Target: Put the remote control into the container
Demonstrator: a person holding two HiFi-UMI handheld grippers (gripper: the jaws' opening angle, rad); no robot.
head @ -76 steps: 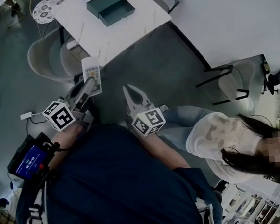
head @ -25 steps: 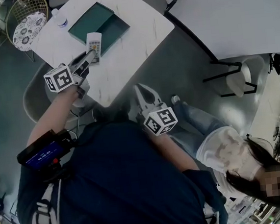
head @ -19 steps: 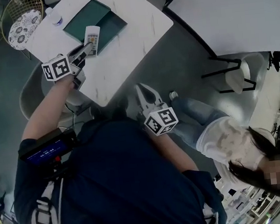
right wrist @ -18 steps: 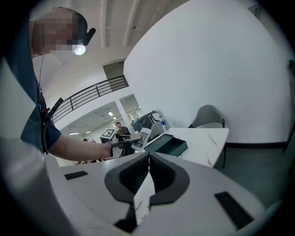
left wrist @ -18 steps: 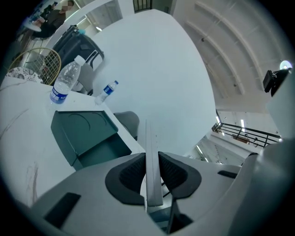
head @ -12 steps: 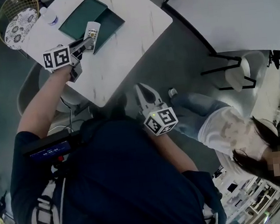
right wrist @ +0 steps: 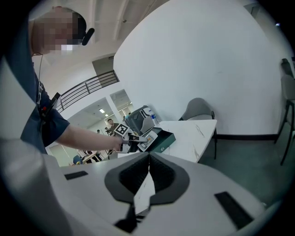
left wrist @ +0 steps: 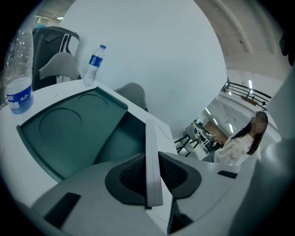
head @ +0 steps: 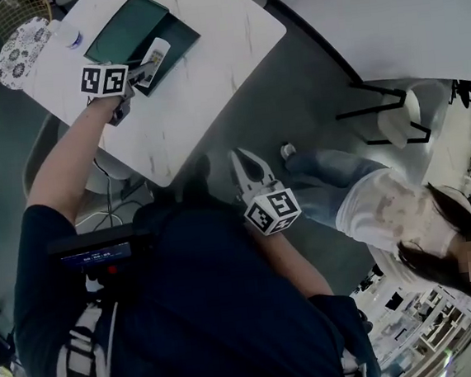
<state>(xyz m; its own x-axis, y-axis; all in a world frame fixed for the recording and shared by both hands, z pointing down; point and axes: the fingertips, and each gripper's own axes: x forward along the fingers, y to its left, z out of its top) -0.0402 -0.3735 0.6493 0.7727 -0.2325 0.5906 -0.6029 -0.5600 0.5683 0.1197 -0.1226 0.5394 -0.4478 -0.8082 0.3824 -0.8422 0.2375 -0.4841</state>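
Observation:
A white remote control is clamped by its near end in my left gripper, which is shut on it. It hangs low over the open dark-green container on the white table. In the left gripper view the remote shows edge-on between the pads, with the container's box right behind it and the lid to its left. My right gripper is shut and empty, down over the grey floor. The right gripper view shows the remote at the container.
Two water bottles stand on the table beyond the lid. A wire stool stands left of the table. A second white table and a chair are at the right. A seated person is close on the right.
My left gripper has carried the remote up and to the left, from the table's near edge to a spot over the container. The right gripper has stayed put.

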